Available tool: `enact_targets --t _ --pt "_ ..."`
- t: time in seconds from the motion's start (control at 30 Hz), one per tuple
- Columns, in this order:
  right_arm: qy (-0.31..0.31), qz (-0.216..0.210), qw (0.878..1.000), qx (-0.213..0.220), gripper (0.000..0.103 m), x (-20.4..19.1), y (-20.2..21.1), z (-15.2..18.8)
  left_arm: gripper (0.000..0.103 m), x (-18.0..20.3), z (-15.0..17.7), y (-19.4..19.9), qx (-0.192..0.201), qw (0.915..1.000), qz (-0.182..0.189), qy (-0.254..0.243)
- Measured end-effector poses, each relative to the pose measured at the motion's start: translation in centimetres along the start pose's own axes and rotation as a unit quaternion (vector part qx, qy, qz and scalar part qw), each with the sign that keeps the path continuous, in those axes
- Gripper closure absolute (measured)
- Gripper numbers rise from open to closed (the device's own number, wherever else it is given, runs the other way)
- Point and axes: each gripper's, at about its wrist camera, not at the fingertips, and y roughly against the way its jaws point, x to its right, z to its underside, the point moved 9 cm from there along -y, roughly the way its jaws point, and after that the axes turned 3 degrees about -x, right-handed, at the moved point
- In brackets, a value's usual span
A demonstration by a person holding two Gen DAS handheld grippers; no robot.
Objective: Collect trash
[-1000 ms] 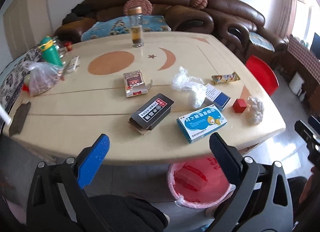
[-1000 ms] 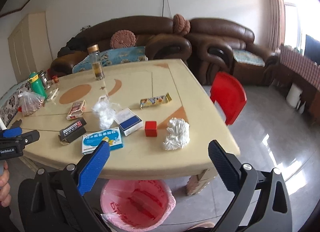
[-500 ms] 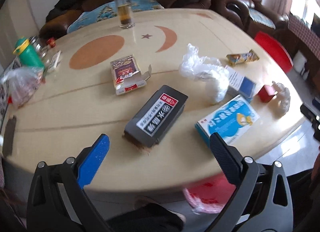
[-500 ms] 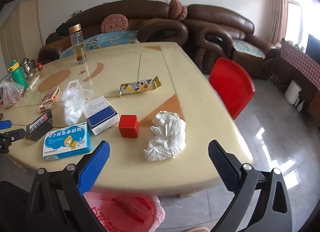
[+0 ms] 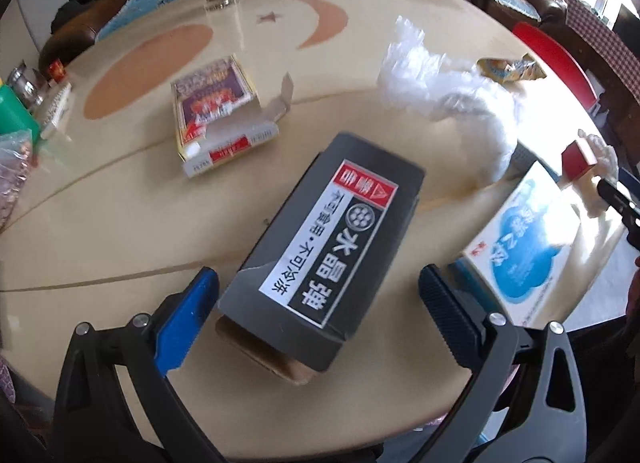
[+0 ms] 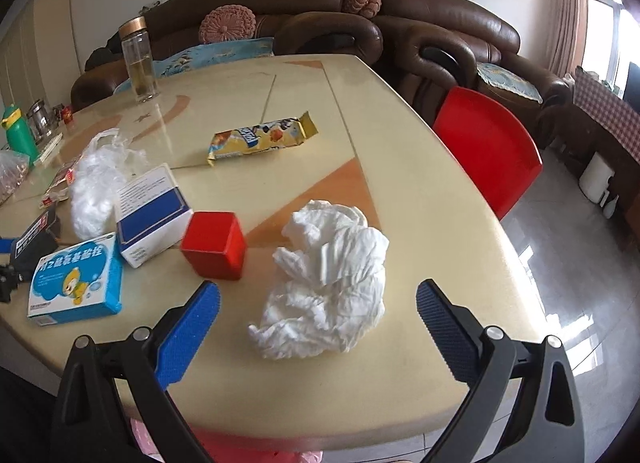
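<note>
In the left wrist view a black carton with a white label (image 5: 328,239) lies on the cream table (image 5: 120,223), its near end between the fingers of my open left gripper (image 5: 318,291). In the right wrist view a crumpled white tissue (image 6: 328,283) lies just ahead of my open right gripper (image 6: 318,299), partly between its fingers. Other litter: a light-blue box (image 6: 76,279), a blue-and-white box (image 6: 152,215), a red cube (image 6: 214,245), a clear plastic bag (image 6: 96,183), a yellow snack wrapper (image 6: 260,137), an opened red-and-white carton (image 5: 216,115).
A glass bottle (image 6: 140,63) stands at the table's far side. A green bottle (image 6: 18,133) and small jars are at the far left. A red chair (image 6: 488,151) and brown sofas (image 6: 440,35) flank the table. A pink bin bag (image 6: 224,451) shows below the table's near edge.
Both grippers have moved forward and down over the table. The black carton now sits between the left fingers, and the tissue is close in front of the right ones. Both stay open.
</note>
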Motion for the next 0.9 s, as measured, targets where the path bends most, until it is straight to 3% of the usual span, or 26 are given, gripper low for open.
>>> enact_targets --t 0.6,0.9 --pt "-0.003 0.008 1.000 0.016 0.007 0.3 -1.9 0.0 0.005 0.5 -1.2 0.0 0.054 0.9981 0.005 -0.029" --pt "-0.002 0.009 1.000 0.021 0.007 0.5 -1.8 0.2 0.005 1.5 -1.6 -0.3 0.062 0.9949 0.029 -0.074"
